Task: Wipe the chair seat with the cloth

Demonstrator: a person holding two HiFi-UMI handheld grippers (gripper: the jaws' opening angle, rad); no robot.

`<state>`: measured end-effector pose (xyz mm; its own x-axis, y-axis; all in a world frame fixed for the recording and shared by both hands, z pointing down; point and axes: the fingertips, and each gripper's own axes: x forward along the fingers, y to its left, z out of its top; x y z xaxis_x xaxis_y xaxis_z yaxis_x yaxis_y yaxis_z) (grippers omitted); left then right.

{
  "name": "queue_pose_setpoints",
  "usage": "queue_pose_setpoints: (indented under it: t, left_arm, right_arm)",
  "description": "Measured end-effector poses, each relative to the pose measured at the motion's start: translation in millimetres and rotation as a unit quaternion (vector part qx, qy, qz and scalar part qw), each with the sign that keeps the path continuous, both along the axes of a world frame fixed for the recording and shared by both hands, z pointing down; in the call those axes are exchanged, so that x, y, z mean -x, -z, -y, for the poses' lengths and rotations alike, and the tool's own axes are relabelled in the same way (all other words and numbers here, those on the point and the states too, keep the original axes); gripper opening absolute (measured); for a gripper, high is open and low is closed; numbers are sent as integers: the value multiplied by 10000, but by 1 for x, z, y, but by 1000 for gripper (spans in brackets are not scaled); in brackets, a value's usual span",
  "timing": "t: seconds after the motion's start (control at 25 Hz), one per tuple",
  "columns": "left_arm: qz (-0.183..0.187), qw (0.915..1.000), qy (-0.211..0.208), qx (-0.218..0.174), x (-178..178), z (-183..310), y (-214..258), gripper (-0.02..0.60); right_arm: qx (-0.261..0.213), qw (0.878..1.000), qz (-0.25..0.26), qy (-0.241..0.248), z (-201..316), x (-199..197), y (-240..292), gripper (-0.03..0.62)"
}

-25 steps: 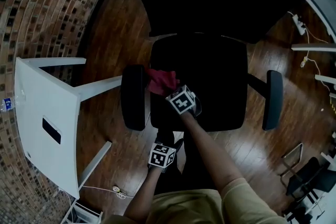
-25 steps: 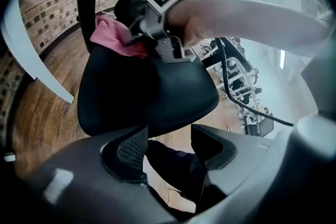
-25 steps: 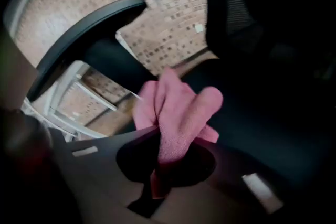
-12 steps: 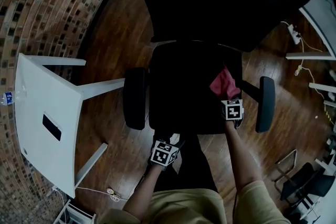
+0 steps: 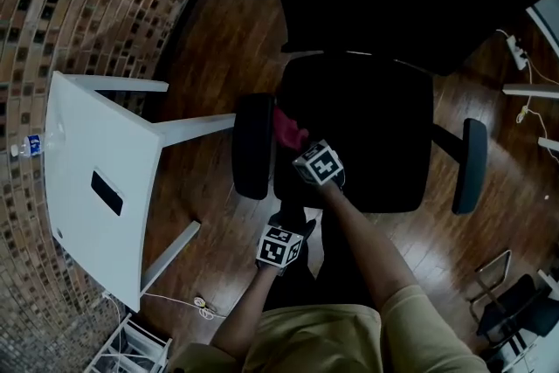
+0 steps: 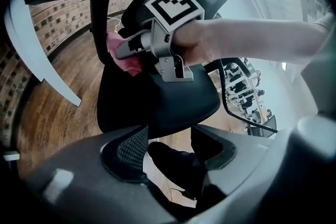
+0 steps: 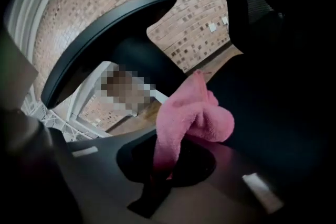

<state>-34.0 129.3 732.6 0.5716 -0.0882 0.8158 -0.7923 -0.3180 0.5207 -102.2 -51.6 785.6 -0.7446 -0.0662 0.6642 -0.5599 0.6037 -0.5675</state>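
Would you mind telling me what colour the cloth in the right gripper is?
Pink. The cloth shows best in the right gripper view.

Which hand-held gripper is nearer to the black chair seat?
Right. The right hand-held gripper, shut on the pink terry cloth, is over the black chair seat at its left edge; the left hand-held gripper hangs open, off the seat's front edge.

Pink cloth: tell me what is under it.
The cloth, held by the right gripper, lies on the black chair seat, at its edge beside the armrest. The patch of seat directly beneath is covered and cannot be seen.
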Motion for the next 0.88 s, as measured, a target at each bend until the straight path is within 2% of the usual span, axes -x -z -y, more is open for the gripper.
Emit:
queue_pose_setpoints:
  t: [0.08, 0.16, 0.2, 0.28, 0.36, 0.44, 0.52, 0.56, 0.6, 0.64, 0.68, 0.72, 0.76, 0.8, 0.88]
  left_arm:
    - [9, 10000, -1, 24, 3, -1, 0, 242]
    - [-24, 10000, 15, 51, 2, -2, 1, 242]
    - [-50, 10000, 15, 66, 0, -1, 1, 242]
    - [-105, 9998, -67, 176, -8, -2, 0, 242]
    - [-152, 9986, -300, 409, -17, -5, -3, 253]
    - [-164, 9972, -525, 515, -23, -2, -5, 264]
    - [-122, 9964, -667, 514, -25, 3, -5, 264]
    - [-89, 9961, -720, 510, -25, 4, -4, 264]
    - [-49, 9958, -766, 499, -26, 4, -4, 264]
    - [-4, 9956, -802, 483, -26, 4, -3, 264]
    - [41, 9955, -817, 471, -25, 4, -3, 264]
    - [81, 9956, -807, 471, -23, 2, -2, 264]
    - [108, 9958, -771, 479, -19, 0, -1, 263]
    - [119, 9962, -712, 495, -15, -3, 0, 263]
    - [124, 9968, -572, 537, -3, -10, 2, 264]
  right_arm:
    - [-133, 9988, -446, -133, 5, -39, -13, 14]
    - [-134, 9921, -1139, -502, 5, -111, -30, 14]
    - [-102, 9847, -1545, -794, 4, -158, -38, 14]
    - [-165, 9628, -2246, -1495, 4, -252, -42, 14]
    - [-314, 9371, -2813, -2042, 5, -326, -31, 14]
    - [-432, 9144, -3338, -2250, 5, -372, -21, 14]
    - [-410, 9035, -3553, -2363, 3, -386, -19, 14]
    - [-314, 9023, -3518, -2470, 1, -384, -20, 14]
    - [-177, 9074, -3329, -2560, 1, -372, -22, 14]
    - [-49, 9221, -2933, -2523, 2, -346, -22, 14]
    - [26, 9453, -2329, -2285, 3, -305, -18, 14]
    - [32, 9691, -1611, -1868, 4, -254, -9, 14]
    - [11, 9863, -932, -1364, 2, -198, 2, 14]
    - [10, 9954, -403, -869, -2, -146, 13, 14]
    - [124, 9995, 245, -185, -9, -64, 24, 14]
